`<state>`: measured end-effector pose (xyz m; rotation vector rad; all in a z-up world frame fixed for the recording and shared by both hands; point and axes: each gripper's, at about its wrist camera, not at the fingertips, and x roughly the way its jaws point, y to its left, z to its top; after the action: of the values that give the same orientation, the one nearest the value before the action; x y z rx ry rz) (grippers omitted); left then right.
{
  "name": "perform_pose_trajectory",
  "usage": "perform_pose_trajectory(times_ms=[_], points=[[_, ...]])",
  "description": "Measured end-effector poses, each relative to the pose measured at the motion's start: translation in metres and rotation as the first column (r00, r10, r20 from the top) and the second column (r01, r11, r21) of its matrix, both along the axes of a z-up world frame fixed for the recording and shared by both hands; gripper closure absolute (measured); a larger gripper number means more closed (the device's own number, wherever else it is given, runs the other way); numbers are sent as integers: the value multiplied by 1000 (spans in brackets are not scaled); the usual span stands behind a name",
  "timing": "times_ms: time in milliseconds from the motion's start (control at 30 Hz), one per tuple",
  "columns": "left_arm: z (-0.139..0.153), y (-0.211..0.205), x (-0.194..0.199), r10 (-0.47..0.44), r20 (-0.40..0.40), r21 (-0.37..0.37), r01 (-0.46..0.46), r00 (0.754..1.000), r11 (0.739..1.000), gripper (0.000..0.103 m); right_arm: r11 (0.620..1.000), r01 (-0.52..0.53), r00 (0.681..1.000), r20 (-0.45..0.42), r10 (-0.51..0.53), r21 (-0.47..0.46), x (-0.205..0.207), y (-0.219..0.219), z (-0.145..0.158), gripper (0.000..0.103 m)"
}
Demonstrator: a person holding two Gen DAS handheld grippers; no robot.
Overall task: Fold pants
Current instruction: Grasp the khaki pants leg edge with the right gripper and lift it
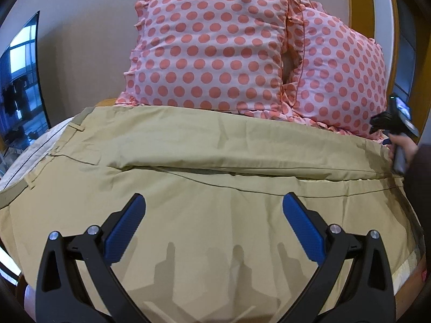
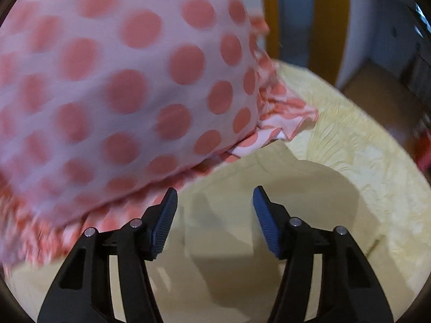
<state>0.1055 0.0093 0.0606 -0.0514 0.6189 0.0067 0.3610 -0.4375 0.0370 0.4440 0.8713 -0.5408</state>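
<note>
Khaki pants (image 1: 204, 188) lie spread flat across the bed in the left wrist view, waistband at the left, legs running to the right. My left gripper (image 1: 214, 204) is open and empty, hovering above the near leg. The right gripper shows in that view at the far right, held in a hand (image 1: 398, 140) by the leg ends. In the right wrist view my right gripper (image 2: 214, 199) is open and empty above the pale yellow bedsheet (image 2: 350, 161), close beside a polka-dot pillow (image 2: 121, 80). The pants do not show in that view.
Two pink pillows with coral dots (image 1: 215, 48) stand behind the pants against the wall. A dark TV screen (image 1: 18, 80) is at the left. A yellow door frame (image 2: 331, 27) and floor lie beyond the bed's right edge.
</note>
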Motion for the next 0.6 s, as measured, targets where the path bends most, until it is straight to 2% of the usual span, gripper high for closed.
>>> perform_pose_trajectory(times_ms=[67, 167, 200, 233, 267, 333, 400, 467, 600], points=[[-3, 0, 6, -5, -9, 2, 5, 1000, 1000, 2, 999, 52, 998, -48, -52, -2, 18, -5, -11, 42], [-9, 2, 13, -13, -29, -3, 13, 999, 1000, 2, 992, 86, 988, -122, -98, -95, 37, -3, -27, 43], [-10, 2, 14, -15, -34, -4, 15, 999, 1000, 2, 989, 83, 990, -106, -96, -126, 36, -1, -27, 47], [-12, 3, 15, -18, -38, -5, 18, 999, 1000, 2, 990, 68, 993, -89, -80, -124, 34, 0, -29, 57], [-12, 4, 15, -20, -38, -7, 20, 999, 1000, 2, 992, 53, 996, -71, -62, -116, 32, 1, -30, 61], [-13, 5, 15, -23, -39, -16, 23, 999, 1000, 2, 993, 48, 998, -44, -53, -106, 23, -4, -31, 86], [-13, 6, 13, -25, -38, -20, 24, 999, 1000, 2, 999, 41, 999, 28, -41, -8, 5, -16, -32, 95], [-11, 8, 9, -20, -29, -21, 20, 999, 1000, 2, 995, 29, 992, 123, -40, 92, -15, -27, -30, 98], [-5, 17, -4, 1, -1, -32, -1, 1000, 999, 2, 987, -48, 947, 322, -4, 154, -88, -33, -11, 98]])
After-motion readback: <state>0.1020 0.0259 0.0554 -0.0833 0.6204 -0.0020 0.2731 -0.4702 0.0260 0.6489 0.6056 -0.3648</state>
